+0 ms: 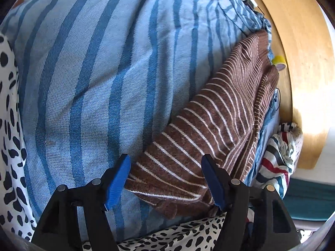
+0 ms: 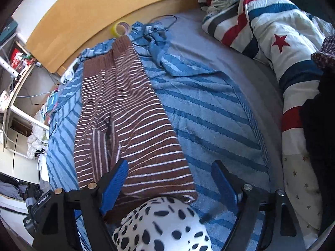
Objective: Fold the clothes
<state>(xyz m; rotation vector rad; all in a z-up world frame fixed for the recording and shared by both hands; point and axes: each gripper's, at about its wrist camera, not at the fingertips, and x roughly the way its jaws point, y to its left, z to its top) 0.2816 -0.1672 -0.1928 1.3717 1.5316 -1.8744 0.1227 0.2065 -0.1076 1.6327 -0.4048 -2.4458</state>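
A brown garment with thin white stripes [image 1: 211,129] lies stretched out on a blue striped blanket [image 1: 100,73]. In the right wrist view the garment [image 2: 129,113] runs from the near edge toward the wooden headboard, with a folded part along its left side. My left gripper [image 1: 167,177] is open, its blue pads on either side of the garment's near end, just above it. My right gripper [image 2: 169,182] is open above the garment's near hem. A white cloth with dark spots [image 2: 163,226] bulges below the right gripper and also shows in the left wrist view [image 1: 12,146].
A wooden headboard [image 2: 88,14] curves along the far side. A yellow tape roll [image 2: 119,28] and a dark cable [image 2: 165,21] lie near it. A bundled duvet with red, blue and grey stripes and a red star [image 2: 272,35] lies at the right. Cluttered shelves stand at the left.
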